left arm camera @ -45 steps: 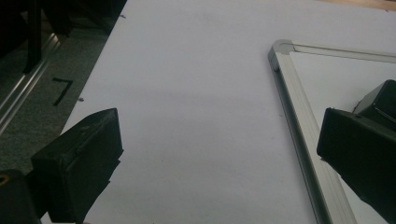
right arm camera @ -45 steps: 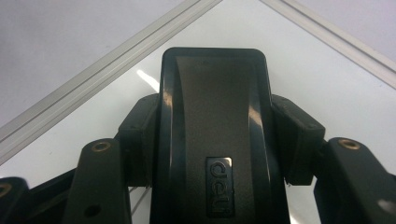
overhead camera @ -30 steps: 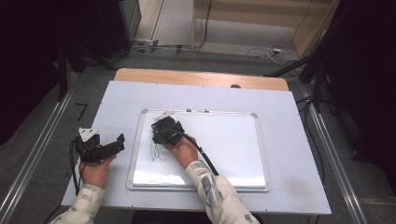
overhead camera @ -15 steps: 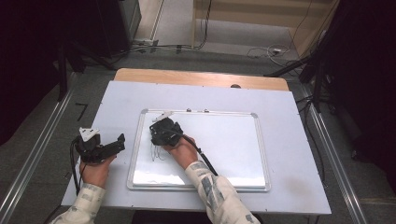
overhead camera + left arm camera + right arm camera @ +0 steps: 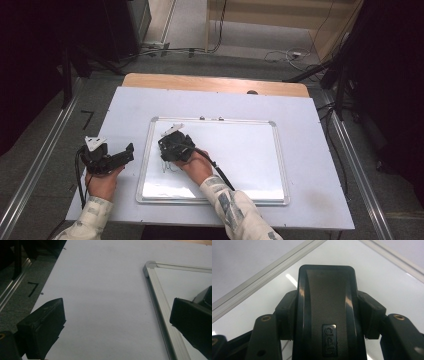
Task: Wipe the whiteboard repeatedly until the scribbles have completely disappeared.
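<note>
A white board with a silver frame lies flat on the white-covered table. My right gripper stands on the board's left part, shut on a black board eraser with a small logo on its back. The eraser rests against the glossy board surface. Faint pen marks show just below it. My left gripper lies on the table left of the board, its jaws wide open with nothing between them. In the left gripper view the board's frame runs past the right jaw.
The table's wooden far edge lies beyond the board. Metal rails run along both sides on the grey floor, and cables lie on the floor at the back. A small dark spot sits at the table's far edge.
The right gripper with the eraser has shifted slightly toward the near side of the board. The left gripper has stayed where it was.
</note>
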Action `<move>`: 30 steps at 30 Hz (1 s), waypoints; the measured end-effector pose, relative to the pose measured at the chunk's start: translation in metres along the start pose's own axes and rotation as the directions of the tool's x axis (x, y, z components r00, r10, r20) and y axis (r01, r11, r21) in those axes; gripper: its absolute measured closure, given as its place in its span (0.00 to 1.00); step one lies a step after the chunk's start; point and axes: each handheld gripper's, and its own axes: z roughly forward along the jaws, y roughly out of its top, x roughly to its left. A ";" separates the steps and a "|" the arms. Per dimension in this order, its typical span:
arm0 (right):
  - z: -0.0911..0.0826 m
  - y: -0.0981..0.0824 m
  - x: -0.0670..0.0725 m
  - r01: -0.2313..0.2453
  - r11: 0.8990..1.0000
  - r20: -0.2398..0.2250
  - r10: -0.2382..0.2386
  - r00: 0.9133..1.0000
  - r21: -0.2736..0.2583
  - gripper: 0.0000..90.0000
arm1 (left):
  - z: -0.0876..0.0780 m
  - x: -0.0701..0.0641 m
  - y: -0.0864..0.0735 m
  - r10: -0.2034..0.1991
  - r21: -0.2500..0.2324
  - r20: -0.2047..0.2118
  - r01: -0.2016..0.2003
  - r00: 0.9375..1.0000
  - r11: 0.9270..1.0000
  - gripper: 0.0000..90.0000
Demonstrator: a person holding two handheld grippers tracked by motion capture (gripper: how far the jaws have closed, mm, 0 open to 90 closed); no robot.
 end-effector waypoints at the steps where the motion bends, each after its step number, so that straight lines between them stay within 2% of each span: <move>1: -0.001 -0.001 0.000 0.006 1.000 -0.001 -0.006 1.000 0.000 0.43 | 0.000 0.000 0.000 -0.001 0.001 0.000 0.001 1.000 1.000 0.00; 3: 0.000 0.000 -0.001 -0.002 1.000 -0.010 0.002 1.000 0.005 0.43 | 0.000 0.000 0.000 0.003 0.002 0.003 -0.003 1.000 1.000 0.00; 4: 0.001 0.001 -0.002 0.002 1.000 -0.003 -0.002 1.000 0.000 0.43 | -0.001 -0.001 0.000 0.003 0.002 0.003 -0.003 1.000 1.000 0.00; 8: 0.006 0.006 -0.014 -0.046 0.999 0.037 0.046 0.998 -0.003 0.43 | -0.001 0.000 0.000 0.002 0.005 0.001 -0.002 1.000 1.000 0.00; 10: 0.007 0.008 -0.018 -0.048 0.999 0.047 0.048 0.998 -0.002 0.43 | -0.001 0.000 -0.001 -0.001 0.003 0.000 0.001 1.000 1.000 0.00; 11: 0.008 0.008 -0.020 -0.064 0.998 0.046 0.064 0.997 -0.001 0.43 | 0.000 0.001 -0.001 -0.002 0.002 0.001 0.002 1.000 1.000 0.00; 13: 0.008 0.008 -0.020 -0.048 0.999 0.055 0.048 0.997 0.001 0.43 | 0.000 0.001 0.000 -0.002 0.003 0.002 0.002 1.000 1.000 0.00; 14: 0.007 0.008 -0.019 -0.055 0.998 0.053 0.055 0.997 0.001 0.43 | 0.000 0.001 0.000 -0.003 0.002 0.003 0.003 1.000 1.000 0.00; 16: 0.003 0.005 -0.015 -0.039 0.999 0.034 0.039 0.999 0.018 0.43 | 0.000 0.001 0.000 -0.002 0.002 0.002 0.002 1.000 1.000 0.00; 21: -0.006 -0.006 -0.006 -0.004 1.000 0.000 0.004 1.000 0.022 0.43 | 0.000 0.000 0.000 0.002 0.004 0.000 -0.002 1.000 1.000 0.00; 24: -0.008 -0.008 -0.005 -0.001 1.000 -0.007 0.001 1.000 0.024 0.43 | 0.000 0.000 -0.001 0.004 0.006 0.001 -0.004 1.000 1.000 0.00; 30: -0.001 0.000 -0.018 -0.043 0.999 0.027 0.042 0.999 0.025 0.43 | 0.000 0.000 -0.001 0.003 0.007 0.000 -0.003 1.000 1.000 0.00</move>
